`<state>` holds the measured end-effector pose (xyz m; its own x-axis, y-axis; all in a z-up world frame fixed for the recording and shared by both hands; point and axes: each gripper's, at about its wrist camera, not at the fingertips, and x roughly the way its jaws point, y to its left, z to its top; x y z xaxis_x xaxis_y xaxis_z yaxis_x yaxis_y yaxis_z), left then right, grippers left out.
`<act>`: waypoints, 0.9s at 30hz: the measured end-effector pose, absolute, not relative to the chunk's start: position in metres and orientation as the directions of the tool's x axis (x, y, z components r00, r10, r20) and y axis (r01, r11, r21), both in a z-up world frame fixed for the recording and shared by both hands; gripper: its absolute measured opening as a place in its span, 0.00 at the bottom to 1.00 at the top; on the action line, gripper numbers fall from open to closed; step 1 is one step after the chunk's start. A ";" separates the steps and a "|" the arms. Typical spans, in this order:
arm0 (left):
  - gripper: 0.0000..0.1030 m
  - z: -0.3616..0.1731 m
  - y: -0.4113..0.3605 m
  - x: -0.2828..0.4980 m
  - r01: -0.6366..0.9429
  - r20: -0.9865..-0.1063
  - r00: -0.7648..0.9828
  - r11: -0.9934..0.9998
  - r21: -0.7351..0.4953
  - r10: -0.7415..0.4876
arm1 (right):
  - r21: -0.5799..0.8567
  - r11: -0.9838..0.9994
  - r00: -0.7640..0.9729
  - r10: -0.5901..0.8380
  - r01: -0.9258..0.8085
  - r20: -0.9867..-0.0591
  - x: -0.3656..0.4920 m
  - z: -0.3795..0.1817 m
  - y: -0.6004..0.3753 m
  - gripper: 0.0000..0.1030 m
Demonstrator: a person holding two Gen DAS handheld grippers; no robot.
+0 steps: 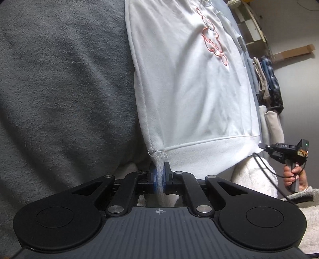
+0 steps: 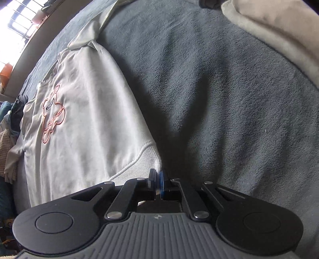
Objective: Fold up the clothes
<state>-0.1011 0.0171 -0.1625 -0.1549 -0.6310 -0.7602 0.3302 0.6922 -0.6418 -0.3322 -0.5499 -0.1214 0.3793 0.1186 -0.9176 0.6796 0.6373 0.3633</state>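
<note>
Dim, soft focus; blown-out window [image 2: 18, 18] glare upper left; fisheye-bent edges.

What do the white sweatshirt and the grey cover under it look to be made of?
White sweatshirt: looks like soft cotton-type fleece knit, matte; the turned-up corner at the left gripper shows a fuzzy inner side, and the hem band is stitched on. The orange outline on the chest looks embroidered or printed; I cannot tell which.
Grey cover: likely plush fleece, with a short matte nap and soft shadowed folds.

sweatshirt [image 1: 189, 79] flat on blanket [image 1: 59, 89], clothes pile [image 1: 269, 83] beyond its far side
</note>
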 end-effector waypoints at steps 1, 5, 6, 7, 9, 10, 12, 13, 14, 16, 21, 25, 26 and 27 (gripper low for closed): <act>0.03 -0.165 0.014 -0.102 0.342 -0.769 -0.156 0.696 -0.631 -0.620 | 0.352 0.639 0.366 0.117 0.684 -0.923 -0.331 -0.125 -0.550 0.03; 0.04 -0.176 0.019 -0.102 0.353 -0.786 -0.168 0.708 -0.611 -0.595 | 0.298 0.651 0.304 0.107 0.698 -0.947 -0.324 -0.148 -0.549 0.03; 0.05 -0.178 0.021 -0.102 0.351 -0.788 -0.171 0.711 -0.610 -0.591 | 0.287 0.653 0.291 0.105 0.701 -0.951 -0.324 -0.153 -0.547 0.03; 0.07 -0.178 0.025 -0.102 0.354 -0.791 -0.175 0.712 -0.606 -0.587 | 0.281 0.651 0.283 0.105 0.705 -0.953 -0.324 -0.157 -0.547 0.04; 0.11 -0.178 0.030 -0.103 0.369 -0.804 -0.173 0.719 -0.589 -0.569 | 0.288 0.633 0.281 0.115 0.719 -0.953 -0.327 -0.159 -0.549 0.05; 0.12 -0.178 0.032 -0.103 0.377 -0.813 -0.179 0.725 -0.577 -0.554 | 0.292 0.622 0.280 0.119 0.726 -0.952 -0.329 -0.160 -0.550 0.07; 0.13 -0.177 0.038 -0.104 0.385 -0.828 -0.190 0.735 -0.558 -0.528 | 0.301 0.590 0.280 0.130 0.749 -0.951 -0.336 -0.160 -0.554 0.14; 0.15 -0.176 0.042 -0.103 0.388 -0.832 -0.191 0.739 -0.551 -0.521 | 0.306 0.574 0.282 0.133 0.760 -0.950 -0.341 -0.159 -0.555 0.16; 0.16 -0.173 0.046 -0.103 0.391 -0.836 -0.189 0.741 -0.546 -0.516 | 0.311 0.557 0.285 0.136 0.770 -0.949 -0.346 -0.159 -0.557 0.17; 0.16 -0.166 0.053 -0.100 0.401 -0.843 -0.181 0.744 -0.533 -0.506 | 0.321 0.519 0.290 0.142 0.793 -0.946 -0.358 -0.159 -0.561 0.17; 0.23 -0.131 0.074 -0.081 0.425 -0.850 -0.070 0.755 -0.499 -0.522 | 0.296 0.457 0.275 0.112 0.839 -0.955 -0.389 -0.150 -0.568 0.24; 0.27 -0.105 0.071 -0.059 0.459 -0.831 0.041 0.749 -0.477 -0.555 | 0.305 0.481 0.339 0.018 0.822 -0.941 -0.391 -0.120 -0.570 0.24; 0.28 -0.102 0.065 -0.053 0.468 -0.822 0.062 0.743 -0.477 -0.567 | 0.303 0.508 0.359 -0.014 0.807 -0.933 -0.385 -0.110 -0.569 0.24; 0.30 -0.099 0.056 -0.047 0.476 -0.811 0.082 0.737 -0.479 -0.580 | 0.297 0.544 0.382 -0.046 0.785 -0.923 -0.375 -0.099 -0.566 0.24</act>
